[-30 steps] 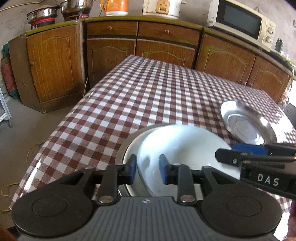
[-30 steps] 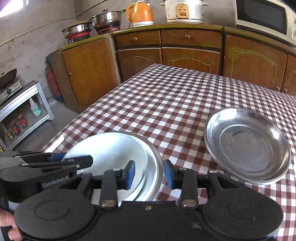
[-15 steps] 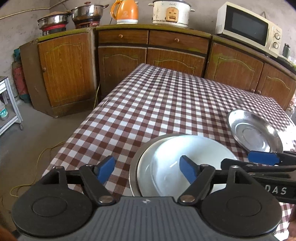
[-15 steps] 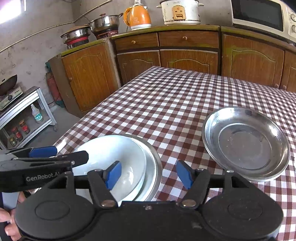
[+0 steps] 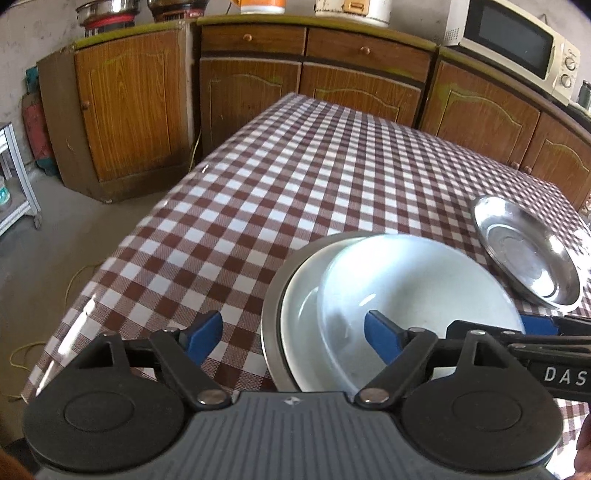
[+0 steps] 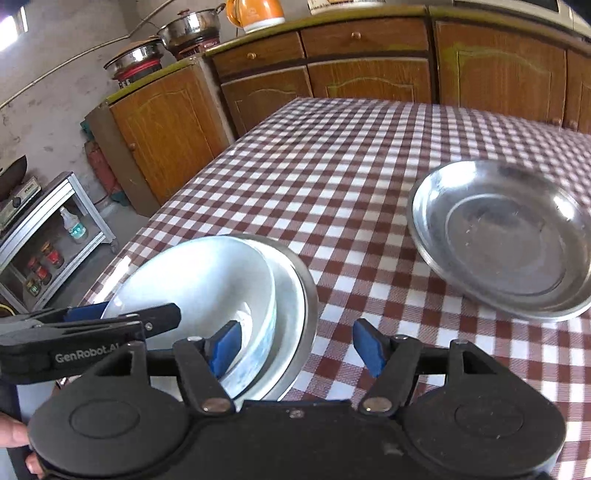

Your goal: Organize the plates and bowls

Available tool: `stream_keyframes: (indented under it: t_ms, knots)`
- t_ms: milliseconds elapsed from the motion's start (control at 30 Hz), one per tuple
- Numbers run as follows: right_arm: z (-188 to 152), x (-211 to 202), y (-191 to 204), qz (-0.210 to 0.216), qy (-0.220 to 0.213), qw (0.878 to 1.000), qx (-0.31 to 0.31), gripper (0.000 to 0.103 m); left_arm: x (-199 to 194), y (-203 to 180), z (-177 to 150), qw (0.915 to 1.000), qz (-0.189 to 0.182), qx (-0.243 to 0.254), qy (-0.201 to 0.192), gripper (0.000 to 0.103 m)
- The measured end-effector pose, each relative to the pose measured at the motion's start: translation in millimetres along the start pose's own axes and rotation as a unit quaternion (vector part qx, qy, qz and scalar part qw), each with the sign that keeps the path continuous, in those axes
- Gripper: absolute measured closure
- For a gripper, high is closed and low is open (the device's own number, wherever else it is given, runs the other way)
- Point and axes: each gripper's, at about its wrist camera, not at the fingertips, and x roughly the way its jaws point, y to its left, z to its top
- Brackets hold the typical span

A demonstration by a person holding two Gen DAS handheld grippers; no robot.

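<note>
I found my left gripper opening and my right gripper wide, both empty. The bowl sat nested in the near plate; the spare plate lay right.

A home kitchen: wooden cabinets with drawers line a bare plaster wall, carrying a microwave, an orange kettle and steel pots. A checked cloth covers the counter, and a metal shelf holds bottles and jars.
</note>
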Motion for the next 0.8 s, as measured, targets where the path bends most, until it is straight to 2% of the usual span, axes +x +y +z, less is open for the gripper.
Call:
stream_keyframes:
  t_ms: [167, 200, 233, 267, 500, 800]
  knots:
    - [4, 15, -2, 0.019, 0.006, 1.000, 0.015, 0.026, 9, 6, 0, 0.9993, -0.035, -0.014, 0.001, 0.031]
    - [5, 19, -3, 0.024, 0.009, 0.999, 0.021, 0.034, 9, 6, 1, 0.9989, -0.046, -0.014, -0.002, 0.039]
    - [7, 22, -3, 0.033, 0.010, 0.999, 0.026, 0.043, 10, 5, 2, 0.9985, -0.054, -0.012, -0.004, 0.042]
    - [9, 23, -1, 0.038, 0.008, 0.999, 0.029, 0.046, 10, 2, 3, 0.9986, -0.051, -0.012, -0.004, 0.042]
    - [13, 23, 3, 0.024, 0.004, 0.999, 0.032, 0.048, 12, 2, 5, 0.9982, -0.050, -0.033, 0.001, 0.044]
    - [22, 3, 2, 0.021, -0.023, 0.999, 0.030, 0.047, -5, -7, 17, 0.9983, -0.047, -0.025, -0.022, 0.044]
